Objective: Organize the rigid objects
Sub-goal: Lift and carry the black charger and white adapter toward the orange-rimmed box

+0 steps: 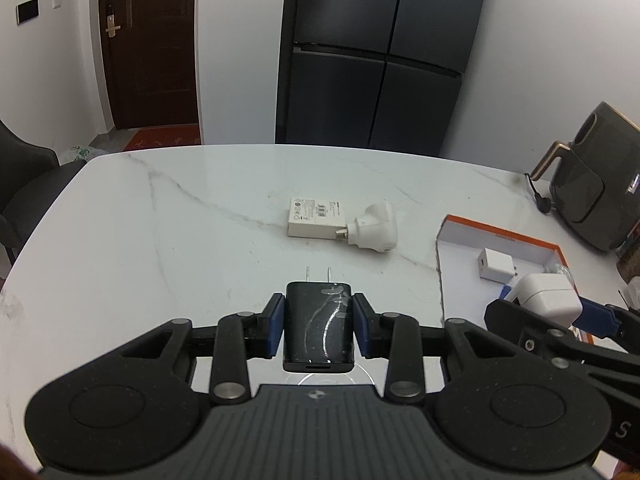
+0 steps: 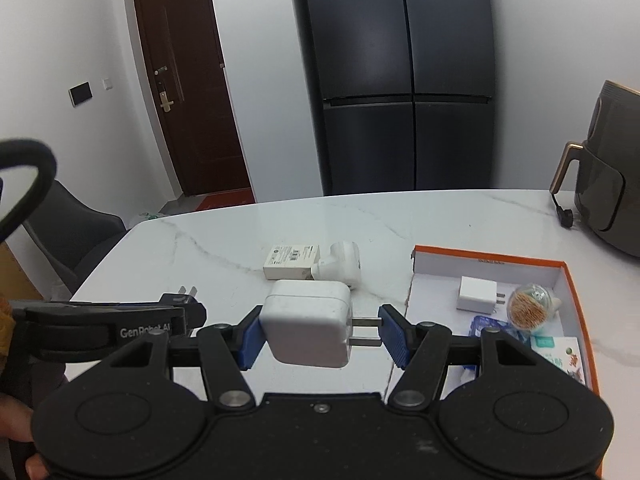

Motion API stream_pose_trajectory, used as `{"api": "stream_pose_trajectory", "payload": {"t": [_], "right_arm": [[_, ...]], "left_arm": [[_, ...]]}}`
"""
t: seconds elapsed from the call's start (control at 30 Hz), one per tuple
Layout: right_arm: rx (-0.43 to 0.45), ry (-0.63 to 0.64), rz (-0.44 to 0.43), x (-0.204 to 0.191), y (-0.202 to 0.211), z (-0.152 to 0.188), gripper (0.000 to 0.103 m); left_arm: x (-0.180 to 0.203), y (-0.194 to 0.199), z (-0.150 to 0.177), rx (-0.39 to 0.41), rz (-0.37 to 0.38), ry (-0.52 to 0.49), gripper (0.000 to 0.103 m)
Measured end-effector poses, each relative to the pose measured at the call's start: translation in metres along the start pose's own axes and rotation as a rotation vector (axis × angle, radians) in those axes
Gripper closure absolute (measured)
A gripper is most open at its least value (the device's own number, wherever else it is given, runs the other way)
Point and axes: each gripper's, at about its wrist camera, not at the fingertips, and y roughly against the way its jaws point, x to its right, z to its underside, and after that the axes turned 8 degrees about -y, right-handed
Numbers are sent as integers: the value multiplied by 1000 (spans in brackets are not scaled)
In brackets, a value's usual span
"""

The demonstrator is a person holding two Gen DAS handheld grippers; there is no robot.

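Two chargers are held above the white marble tabletop (image 1: pixel 160 216), one in each gripper. The left gripper (image 1: pixel 318 322) has its fingers (image 1: pixel 275 322) clamped on the sides of a black charger (image 1: pixel 318 328), whose two metal prongs point forward, away from the camera. The right gripper (image 2: pixel 320 334) holds a white charger (image 2: pixel 306 322): one blue finger presses on its body and the other touches the tips of its prongs (they point to the right in the right wrist view). On the tabletop behind them lie a flat white adapter (image 1: pixel 316 220) and a white plug adapter (image 1: pixel 372 228), touching each other. To the right stands an orange-rimmed box (image 2: pixel 492 258), and inside it are a small white charger (image 2: pixel 476 293), a clear round container of toothpicks (image 2: pixel 528 307) and some small packets.
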Motion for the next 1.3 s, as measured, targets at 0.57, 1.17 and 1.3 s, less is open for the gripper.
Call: {"api": "stream_pose_trajectory", "payload": {"t": [0.57, 1.17, 1.3], "right_arm": [[3, 12, -8, 2, 19, 12, 30], [28, -8, 10, 6, 31, 12, 30], [33, -16, 19, 10, 34, 11, 30]], "left_arm": [[11, 15, 16, -4, 14, -6, 67], [22, 21, 16, 11, 37, -29, 67], [28, 21, 15, 13, 46, -37, 67]]}}
